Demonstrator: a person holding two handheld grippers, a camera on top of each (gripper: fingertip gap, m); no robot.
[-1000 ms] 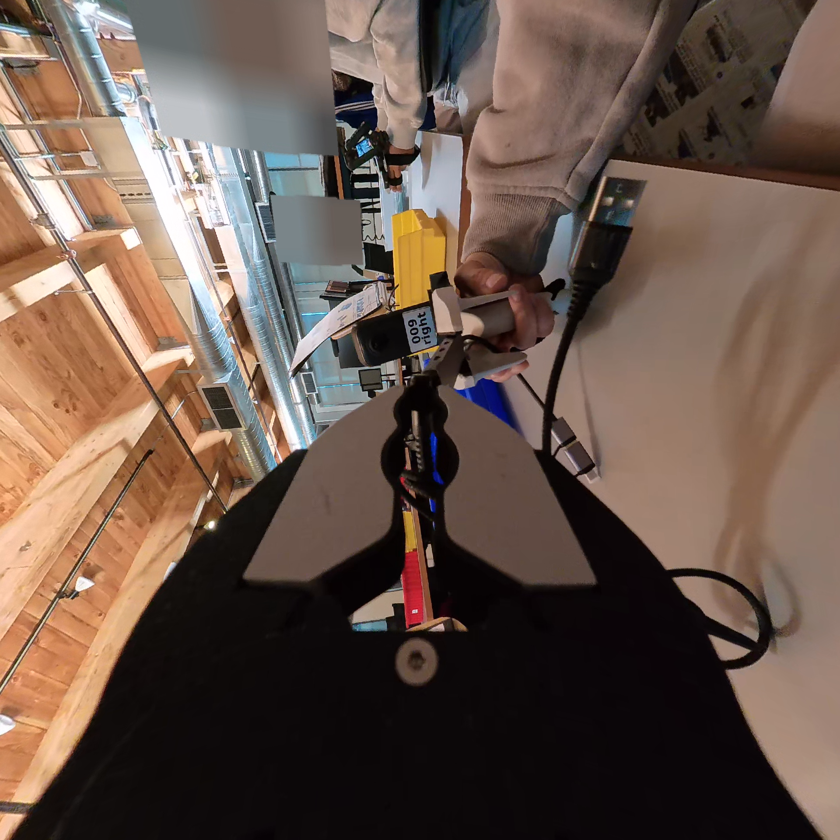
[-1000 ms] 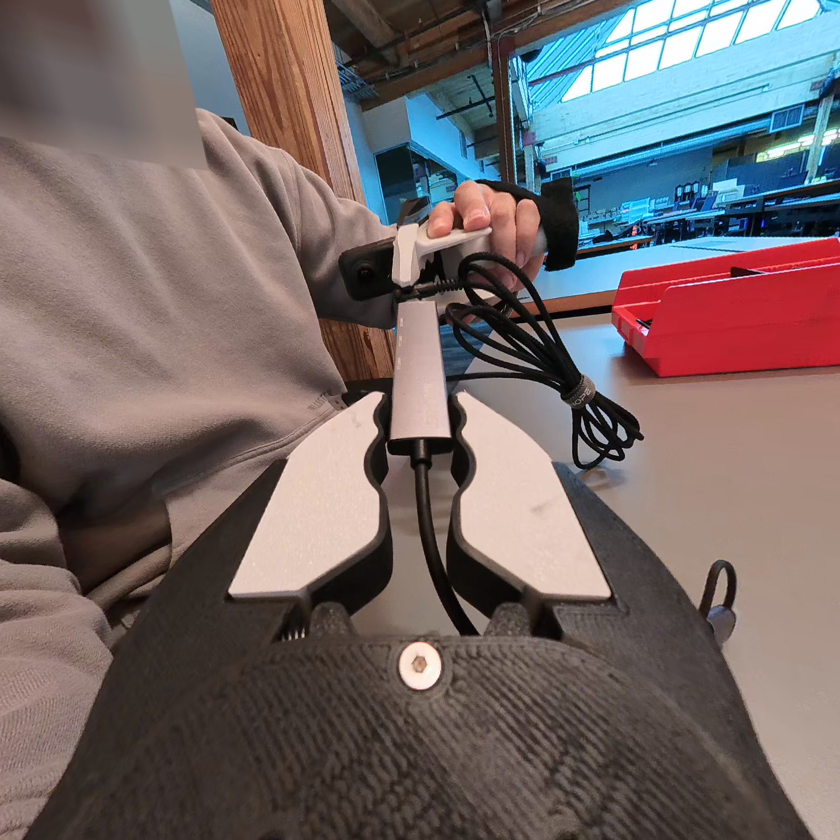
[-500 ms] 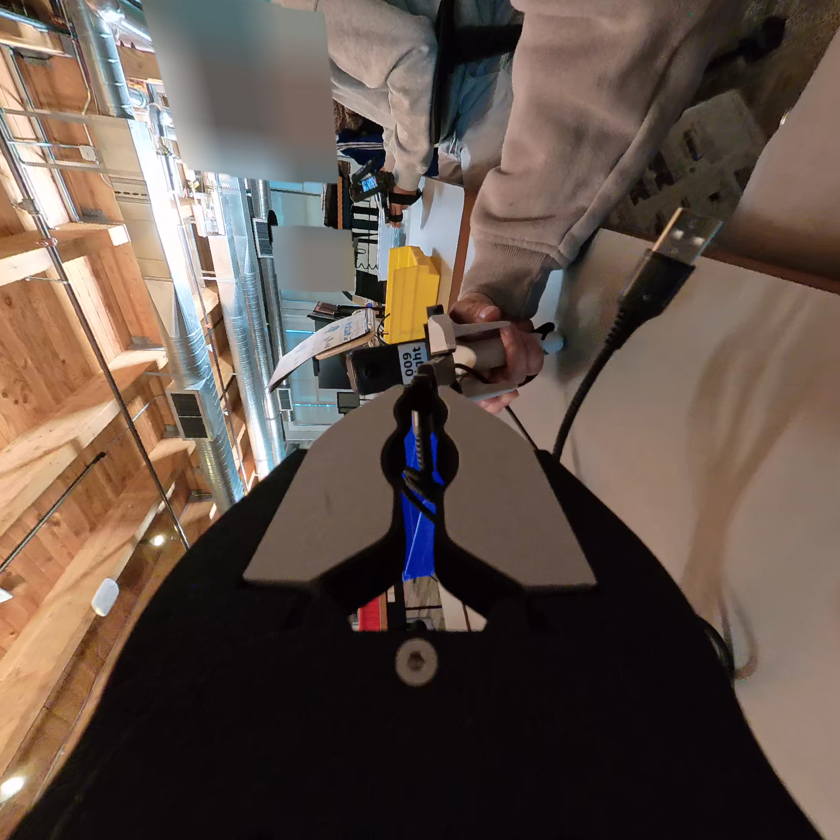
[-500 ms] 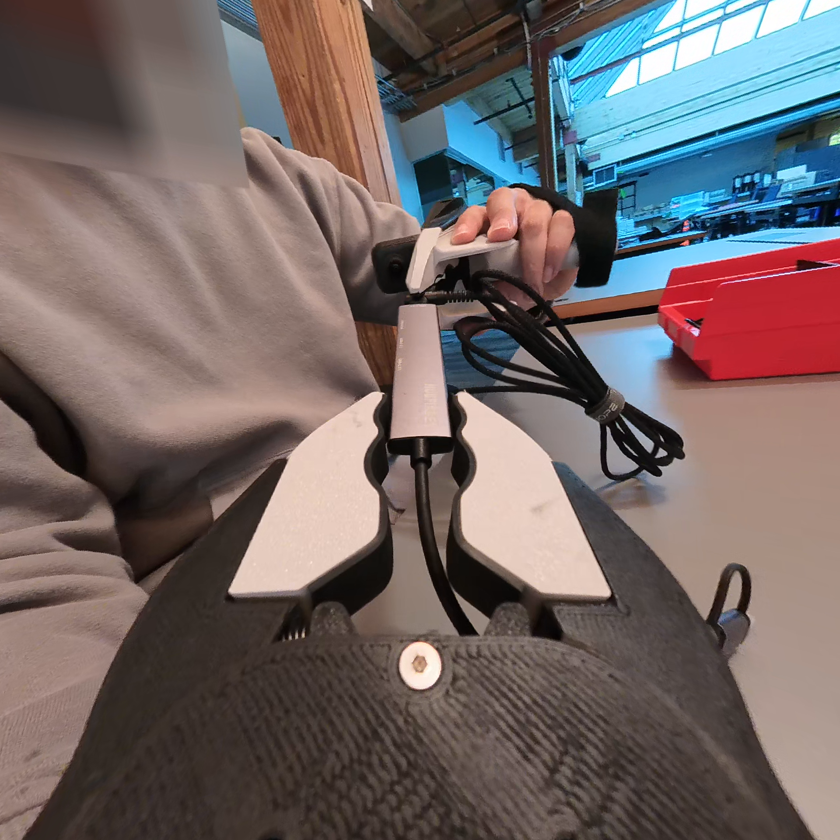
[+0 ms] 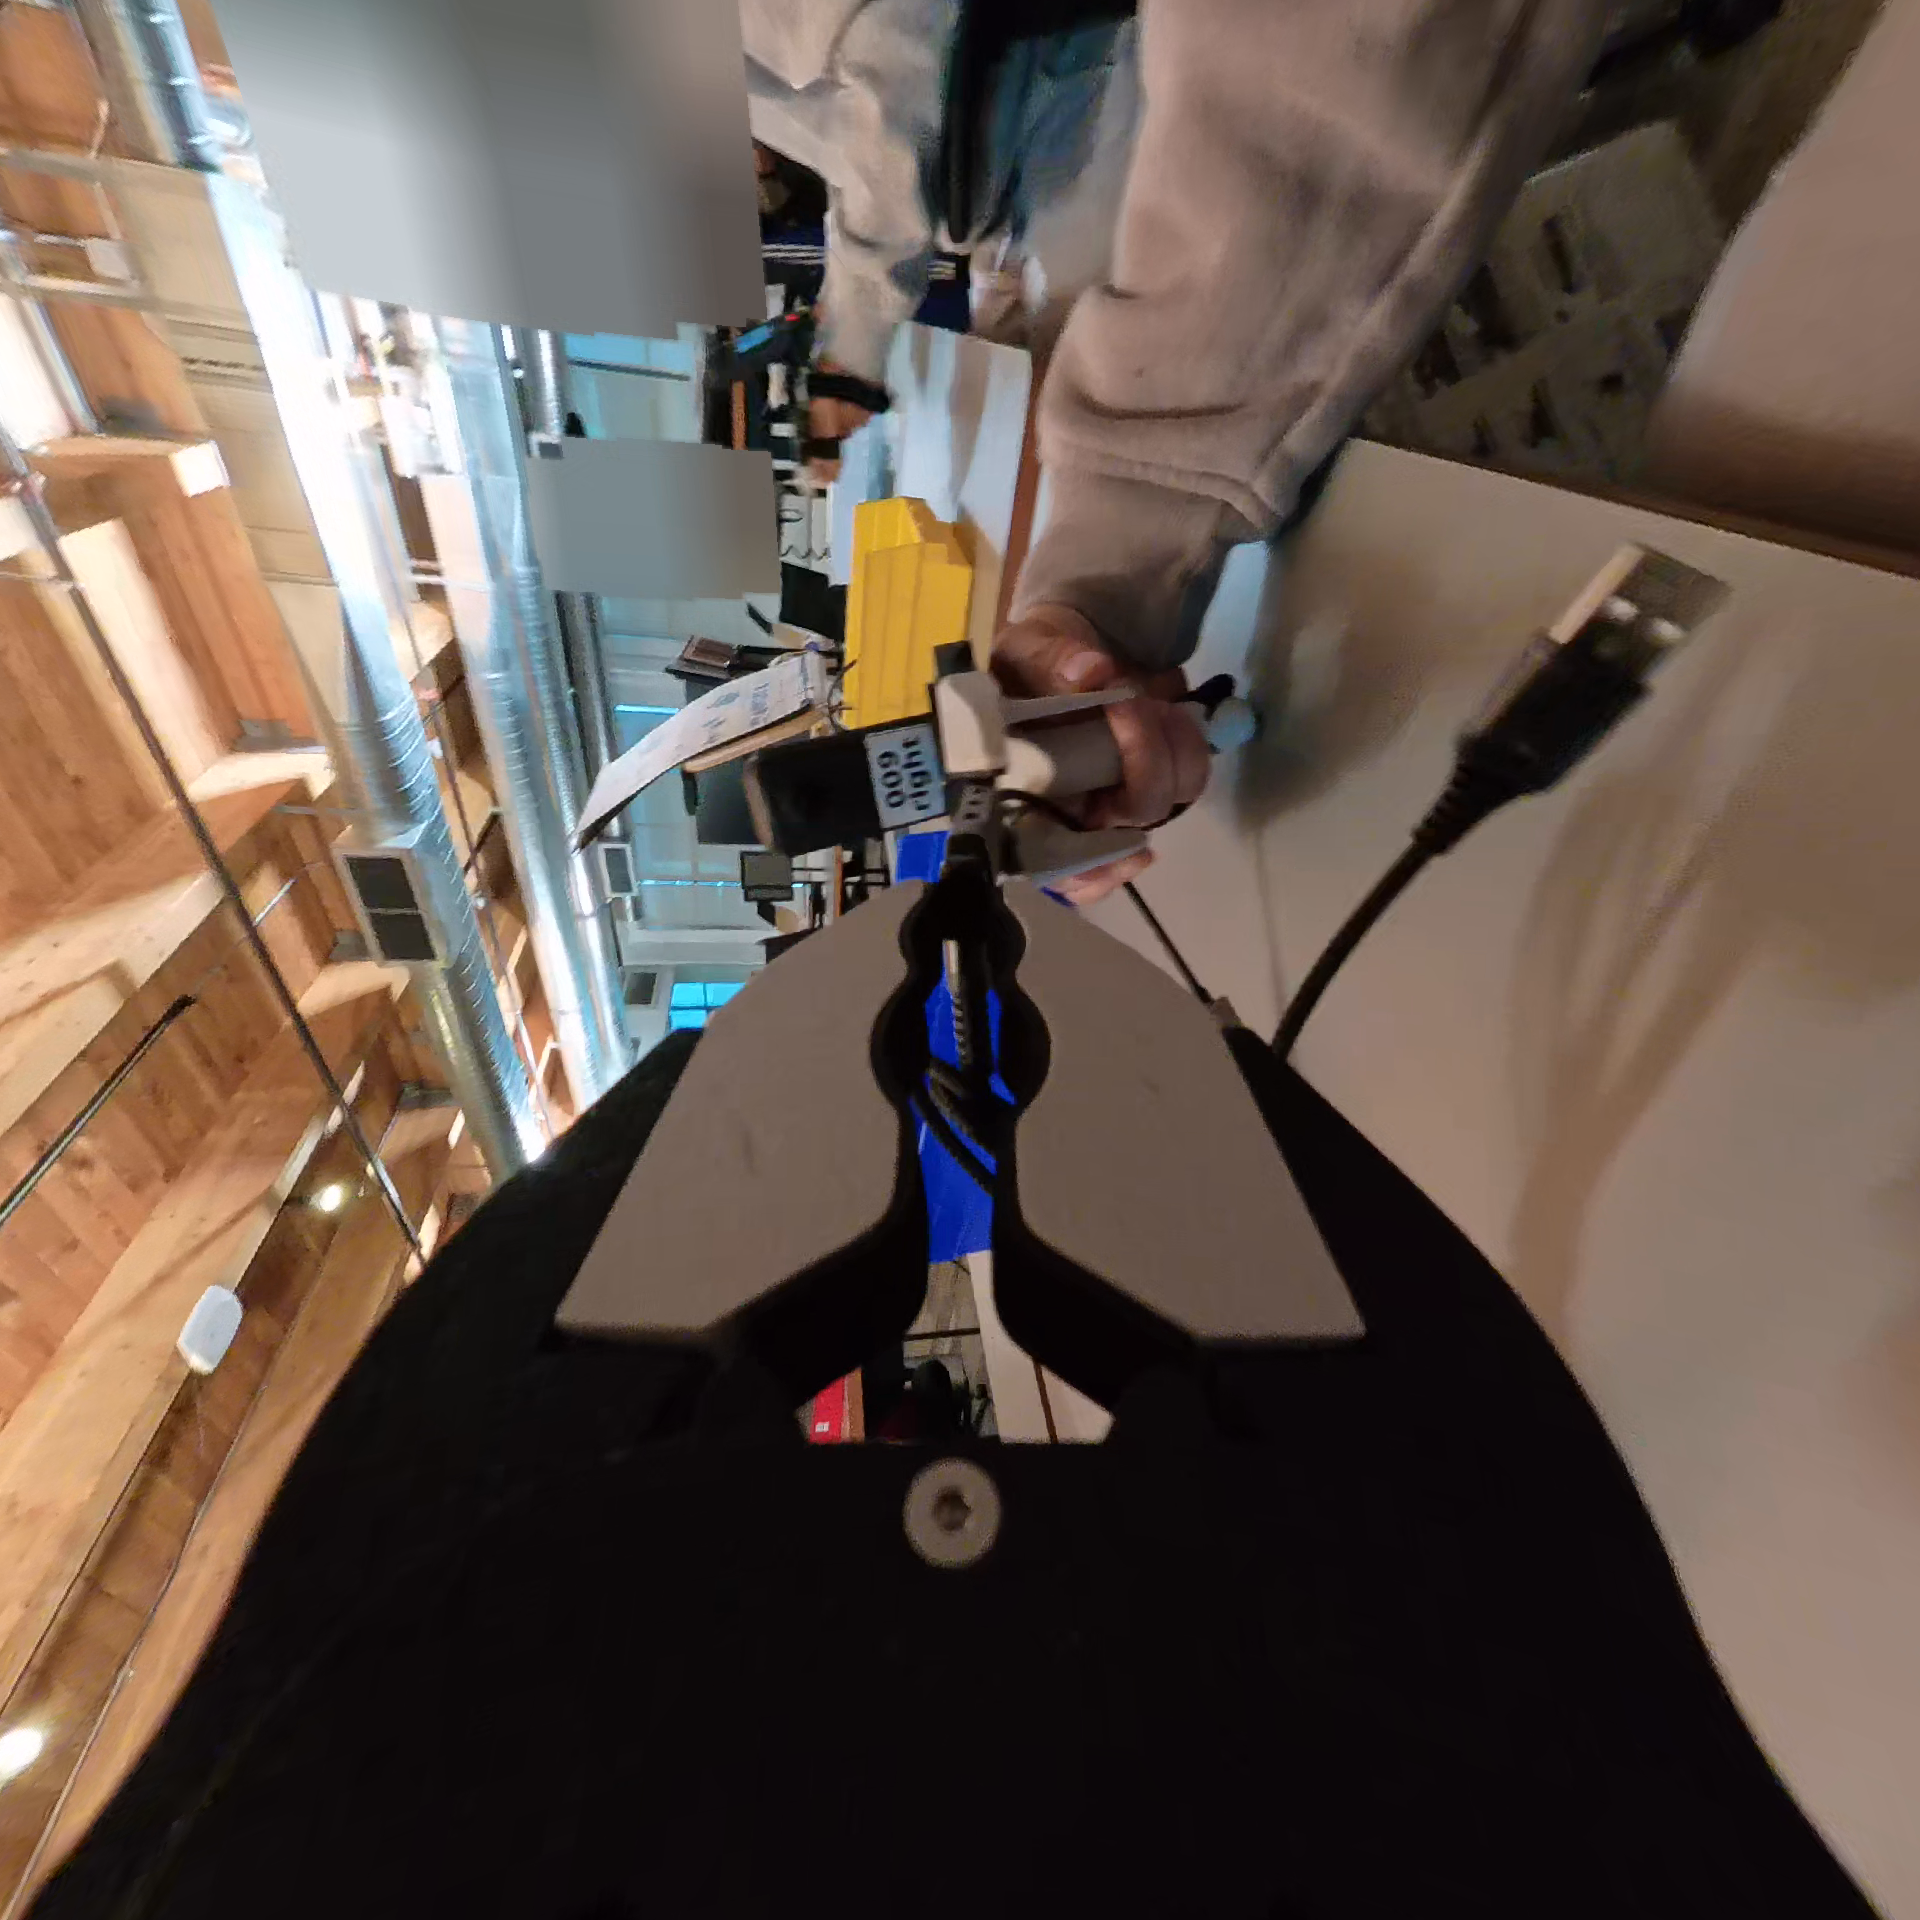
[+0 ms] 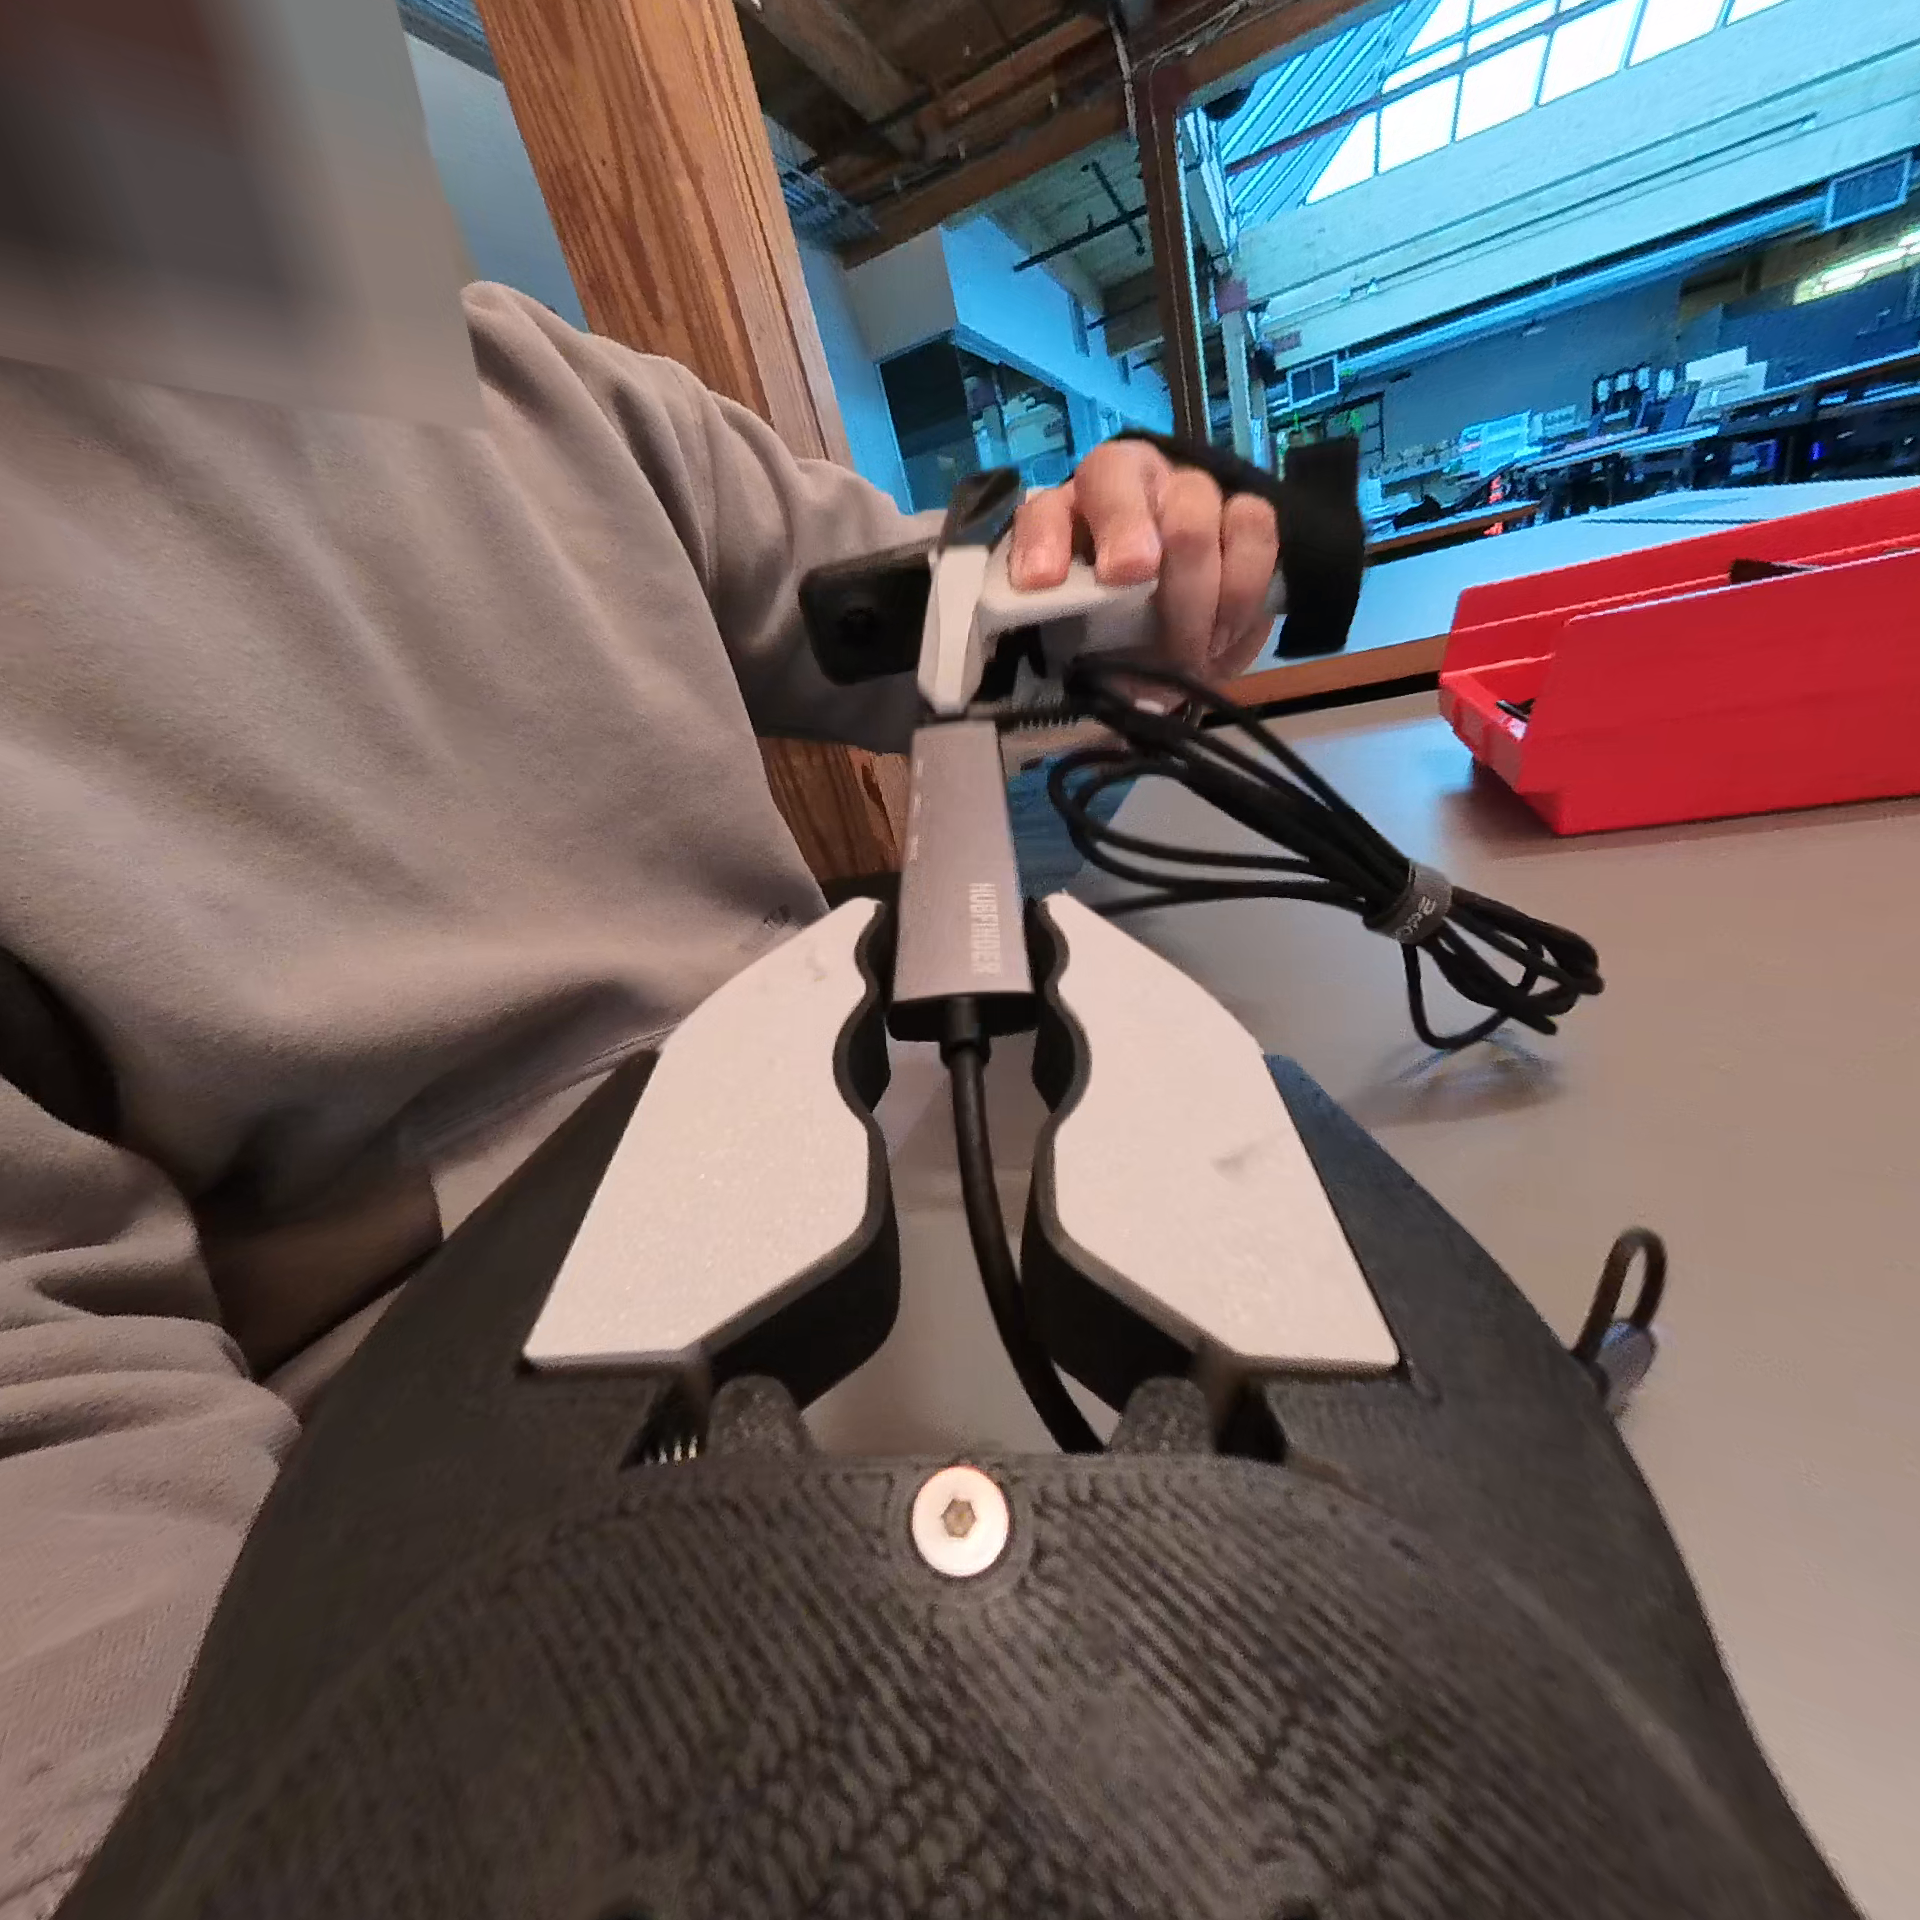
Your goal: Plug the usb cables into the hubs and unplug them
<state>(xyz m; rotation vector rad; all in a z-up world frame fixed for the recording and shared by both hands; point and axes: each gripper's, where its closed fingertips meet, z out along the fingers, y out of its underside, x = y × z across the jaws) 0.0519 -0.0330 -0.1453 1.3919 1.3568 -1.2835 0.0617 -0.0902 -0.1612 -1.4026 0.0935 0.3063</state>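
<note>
My right gripper (image 6: 961, 935) is shut on a slim grey USB hub (image 6: 956, 873) held in the air; the hub's own black lead (image 6: 987, 1226) runs back between the fingers. My left gripper (image 5: 961, 914) is shut on a black braided USB cable (image 5: 961, 1039) near one plug. In the right wrist view the left gripper (image 6: 987, 644) sits at the hub's far end; I cannot tell whether the plug is seated. The cable's tied bundle (image 6: 1403, 914) hangs to the right. Its free USB-A plug (image 5: 1600, 665) dangles over the table.
A red bin (image 6: 1683, 665) stands on the grey table (image 6: 1714, 1143) at the right. A wooden post (image 6: 665, 260) and the person's grey sleeve (image 6: 416, 727) are close on the left. A small cable loop (image 6: 1626, 1299) lies by my right gripper. A yellow bin (image 5: 904, 603) is far off. About 7 cm separates my left fingertips from my right.
Both grippers stay shut and facing each other. The cable bundle and the free USB-A plug have swung to the right. The hub now looks closer to the left gripper.
</note>
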